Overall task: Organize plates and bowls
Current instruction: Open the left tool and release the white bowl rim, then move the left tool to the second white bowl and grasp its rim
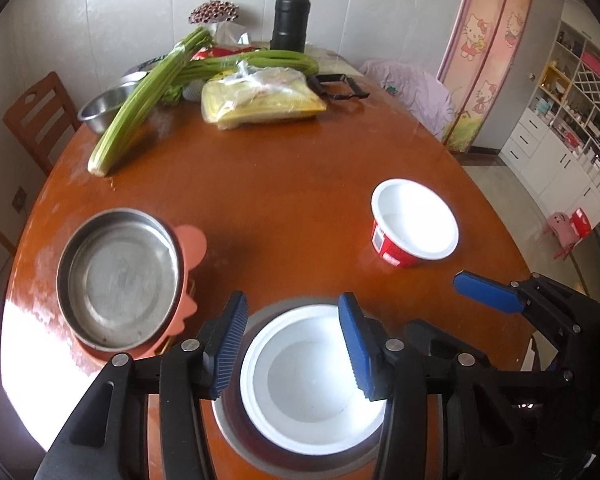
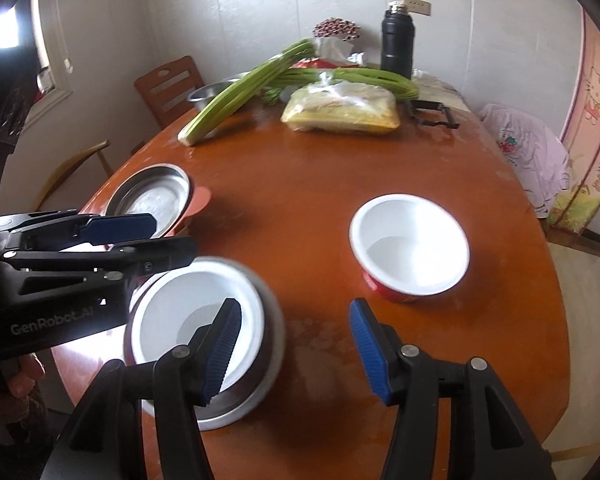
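Two tools, left tool (image 1: pixel 292 344) and right tool (image 2: pixel 296 352), hang apart, gripping nothing. We note the white bowl (image 1: pixel 312 384) nested in a steel plate (image 2: pixel 256 396) on the desk (image 1: pixel 284 200), under the left tool.

Count on surface (image 1: pixel 300 184): white bowls 2 — one nested in a steel dish (image 1: pixel 236 432), one red-sided (image 1: pixel 414 222); steel plate 1 (image 1: pixel 118 280); steel basin 1 (image 1: pixel 100 108); celery bunches 2; black flask 1 (image 1: pixel 289 16); bagged packet 1 (image 1: pixel 260 98).
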`<state>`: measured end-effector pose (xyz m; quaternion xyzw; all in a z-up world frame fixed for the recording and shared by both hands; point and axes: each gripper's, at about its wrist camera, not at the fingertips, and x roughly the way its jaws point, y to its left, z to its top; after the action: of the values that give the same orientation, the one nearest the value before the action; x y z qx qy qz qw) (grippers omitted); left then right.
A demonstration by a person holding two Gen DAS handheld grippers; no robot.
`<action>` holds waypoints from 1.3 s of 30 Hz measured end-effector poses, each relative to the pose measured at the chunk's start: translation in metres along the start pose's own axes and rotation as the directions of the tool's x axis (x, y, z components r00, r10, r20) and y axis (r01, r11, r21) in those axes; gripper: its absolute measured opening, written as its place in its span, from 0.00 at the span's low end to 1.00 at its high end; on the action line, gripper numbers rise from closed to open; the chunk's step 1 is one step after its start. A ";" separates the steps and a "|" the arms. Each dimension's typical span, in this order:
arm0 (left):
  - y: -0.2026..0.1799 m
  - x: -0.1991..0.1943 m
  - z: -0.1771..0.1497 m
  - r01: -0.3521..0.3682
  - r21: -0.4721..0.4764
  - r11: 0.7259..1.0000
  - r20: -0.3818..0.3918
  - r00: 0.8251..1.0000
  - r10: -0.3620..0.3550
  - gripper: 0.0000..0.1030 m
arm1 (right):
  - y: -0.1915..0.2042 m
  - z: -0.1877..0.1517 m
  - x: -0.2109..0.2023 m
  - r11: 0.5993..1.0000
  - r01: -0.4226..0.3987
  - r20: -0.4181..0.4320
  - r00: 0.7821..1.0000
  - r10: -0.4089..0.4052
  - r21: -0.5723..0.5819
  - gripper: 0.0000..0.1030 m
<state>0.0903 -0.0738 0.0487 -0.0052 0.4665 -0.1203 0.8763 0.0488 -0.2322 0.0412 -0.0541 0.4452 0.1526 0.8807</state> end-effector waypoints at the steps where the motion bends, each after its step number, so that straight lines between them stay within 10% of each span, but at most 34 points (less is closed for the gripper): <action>1: -0.002 0.000 0.003 0.003 0.002 1.000 0.004 1.000 -0.003 0.49 | -0.003 0.002 -0.001 1.000 0.002 0.003 1.000 -0.002 0.007 0.55; 25: -0.050 -0.001 0.062 0.055 0.114 0.992 0.040 0.997 -0.060 0.52 | -0.072 0.025 -0.030 0.980 0.107 0.095 0.988 -0.124 0.169 0.60; 39: -0.081 0.064 0.089 0.058 0.157 0.986 -0.082 0.996 -0.045 0.52 | -0.130 0.033 -0.009 0.954 0.160 0.049 0.983 -0.178 0.254 0.62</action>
<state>0.1804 -0.1756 0.0566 0.0574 0.4891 -0.1799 0.8516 0.1099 -0.3494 0.0625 0.0244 0.4229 0.0215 0.9056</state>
